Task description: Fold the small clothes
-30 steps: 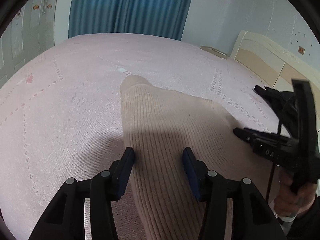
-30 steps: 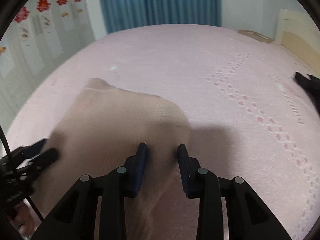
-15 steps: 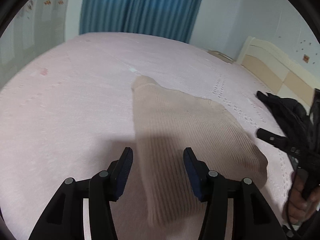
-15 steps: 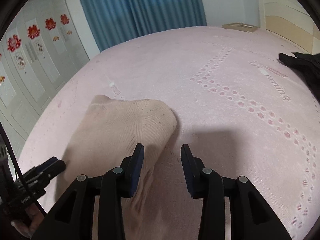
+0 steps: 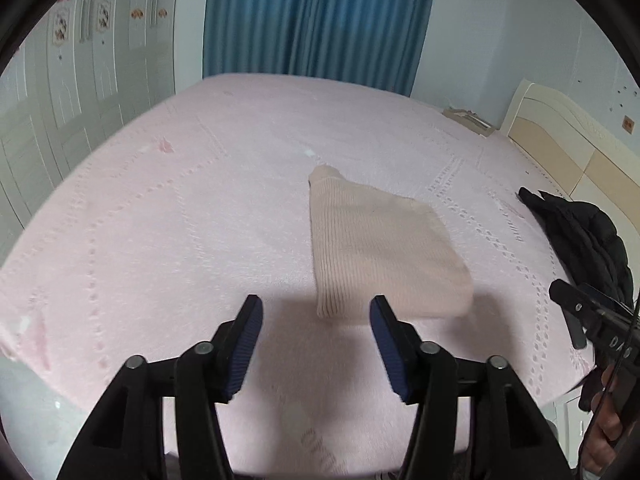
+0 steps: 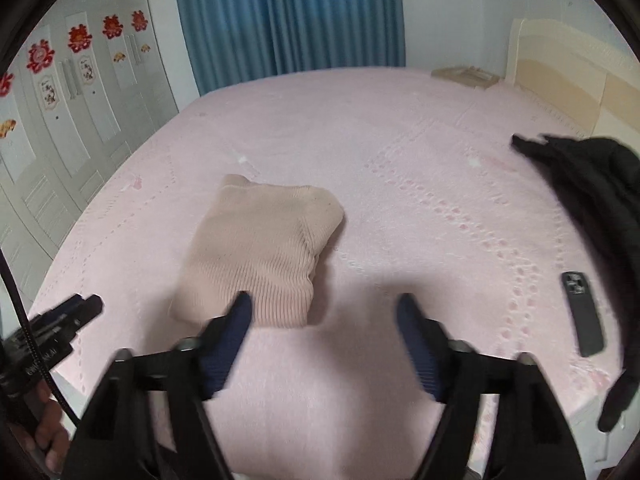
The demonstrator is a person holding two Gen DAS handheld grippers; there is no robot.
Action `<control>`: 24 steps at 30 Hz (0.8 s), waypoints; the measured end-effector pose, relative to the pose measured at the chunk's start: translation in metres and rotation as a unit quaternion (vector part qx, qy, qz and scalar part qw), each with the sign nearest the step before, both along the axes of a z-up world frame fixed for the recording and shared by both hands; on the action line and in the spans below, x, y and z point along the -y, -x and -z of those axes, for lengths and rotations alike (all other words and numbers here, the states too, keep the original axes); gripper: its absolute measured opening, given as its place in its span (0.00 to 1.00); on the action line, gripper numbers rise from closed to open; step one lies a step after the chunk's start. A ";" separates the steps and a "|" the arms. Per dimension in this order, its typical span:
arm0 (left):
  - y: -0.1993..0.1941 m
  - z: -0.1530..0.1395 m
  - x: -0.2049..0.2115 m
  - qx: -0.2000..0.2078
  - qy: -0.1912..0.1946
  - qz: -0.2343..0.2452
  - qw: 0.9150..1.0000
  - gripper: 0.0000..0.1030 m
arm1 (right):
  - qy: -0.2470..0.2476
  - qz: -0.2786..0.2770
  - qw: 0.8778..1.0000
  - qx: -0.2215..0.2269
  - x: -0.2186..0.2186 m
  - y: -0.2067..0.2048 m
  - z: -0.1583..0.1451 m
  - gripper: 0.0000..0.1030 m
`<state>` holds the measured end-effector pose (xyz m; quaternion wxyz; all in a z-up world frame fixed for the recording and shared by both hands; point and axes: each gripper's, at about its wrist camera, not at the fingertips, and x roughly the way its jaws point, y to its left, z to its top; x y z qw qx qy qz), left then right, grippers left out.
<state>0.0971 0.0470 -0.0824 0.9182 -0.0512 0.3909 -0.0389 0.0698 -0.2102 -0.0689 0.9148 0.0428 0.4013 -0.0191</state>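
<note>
Bed: a wide bed with a pink cover [image 5: 168, 216] fills most of both my views; the cover has dotted lines and small hearts pressed into it.
Curtain: a blue curtain [image 5: 316, 20] hangs behind the far edge of the bed.
Wardrobe: white doors with red flower stickers [image 6: 76, 92] stand along the left side.
Headboard: a cream headboard [image 6: 560, 68] is at the right end of the bed.
Black jacket: a dark jacket [image 6: 592, 192] lies crumpled on the cover, near the right edge.
Sweater: the beige ribbed sweater [image 5: 376, 248] lies folded into a compact, rather rectangular packet, flat on the cover near the middle, well apart from the jacket.
My left gripper: my left gripper [image 5: 316, 312] is above the cover, just in front of the near edge of the sweater; its jaws are opening and nothing is between them.
My right gripper: my right gripper [image 6: 326, 306] is also free of the sweater; its jaws are opening wide and between them is only the pink cover.
Phone: a dark phone [image 6: 582, 312] lies flat on the cover, beside the jacket.
</note>
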 end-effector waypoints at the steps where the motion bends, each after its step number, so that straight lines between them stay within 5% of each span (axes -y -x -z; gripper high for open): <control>1: 0.007 -0.006 0.002 0.001 -0.003 0.002 1.000 0.56 | 0.010 0.006 1.000 0.003 -0.001 0.010 -0.005 0.78; 6: 0.046 -0.034 0.010 0.024 -0.016 -0.002 1.000 0.73 | 0.006 0.019 0.999 0.030 0.003 0.058 -0.025 0.91; 24: 0.091 -0.058 0.026 0.048 -0.048 -0.005 0.998 0.77 | -0.004 0.020 1.000 0.018 0.010 0.107 -0.034 0.94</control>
